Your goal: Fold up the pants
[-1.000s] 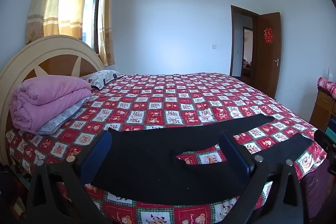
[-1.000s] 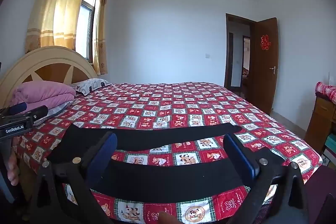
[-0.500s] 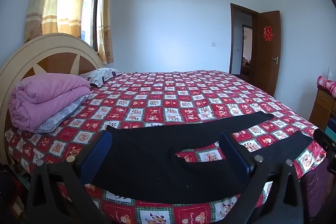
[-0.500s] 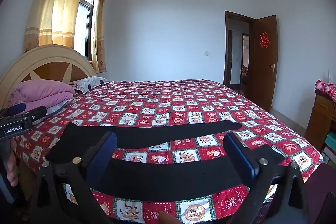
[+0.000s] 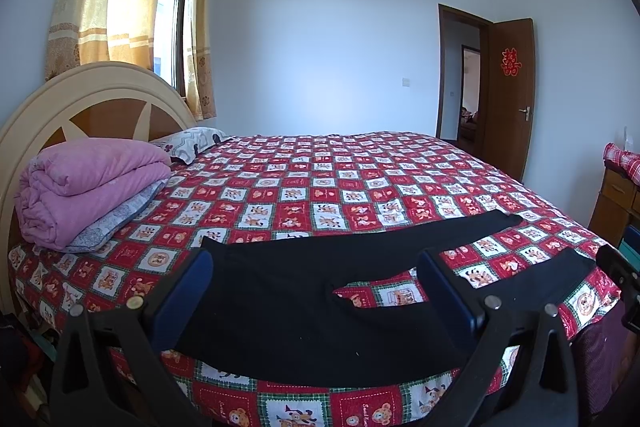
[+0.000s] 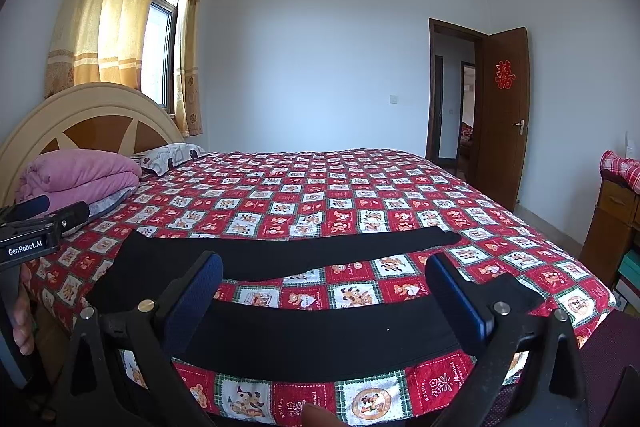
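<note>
Black pants (image 5: 304,291) lie flat and unfolded along the near edge of the bed (image 5: 360,187), on its red checked cartoon-print cover, waist toward the headboard (image 5: 80,99) side and the two legs spread apart toward the foot, with a strip of cover showing between them. Left gripper (image 5: 316,291) hangs above the waist and crotch area, fingers spread wide, nothing between them; right gripper (image 6: 324,291) hangs above the near leg, fingers likewise wide and empty. A folded pink quilt (image 5: 88,183) sits by the headboard, well apart from the pants.
</note>
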Tool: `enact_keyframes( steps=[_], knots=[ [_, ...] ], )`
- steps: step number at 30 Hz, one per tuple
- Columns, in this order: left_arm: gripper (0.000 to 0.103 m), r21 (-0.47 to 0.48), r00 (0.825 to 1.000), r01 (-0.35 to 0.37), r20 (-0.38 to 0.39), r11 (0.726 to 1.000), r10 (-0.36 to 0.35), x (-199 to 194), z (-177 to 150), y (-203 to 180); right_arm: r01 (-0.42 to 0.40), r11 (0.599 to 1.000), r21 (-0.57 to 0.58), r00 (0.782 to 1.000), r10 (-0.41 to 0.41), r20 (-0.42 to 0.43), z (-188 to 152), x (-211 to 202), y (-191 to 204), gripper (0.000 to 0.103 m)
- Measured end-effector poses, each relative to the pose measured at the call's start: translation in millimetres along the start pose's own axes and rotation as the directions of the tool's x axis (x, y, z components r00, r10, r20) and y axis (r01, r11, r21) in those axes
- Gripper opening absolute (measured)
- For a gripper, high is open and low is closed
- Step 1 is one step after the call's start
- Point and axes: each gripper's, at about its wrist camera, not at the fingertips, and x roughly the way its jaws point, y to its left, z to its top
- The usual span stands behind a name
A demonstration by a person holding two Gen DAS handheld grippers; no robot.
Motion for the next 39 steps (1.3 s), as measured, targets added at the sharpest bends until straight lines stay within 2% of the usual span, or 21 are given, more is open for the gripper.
enact_keyframes(
  steps=[39],
  knots=[
    [0.103,-0.001,1.000,0.002,-0.006,1.000,-0.002,0.7,0.2,0.4,-0.001,1.000,-0.005,1.000,0.001,-0.013,-2.7,2.1,3.0,0.102]
  ],
)
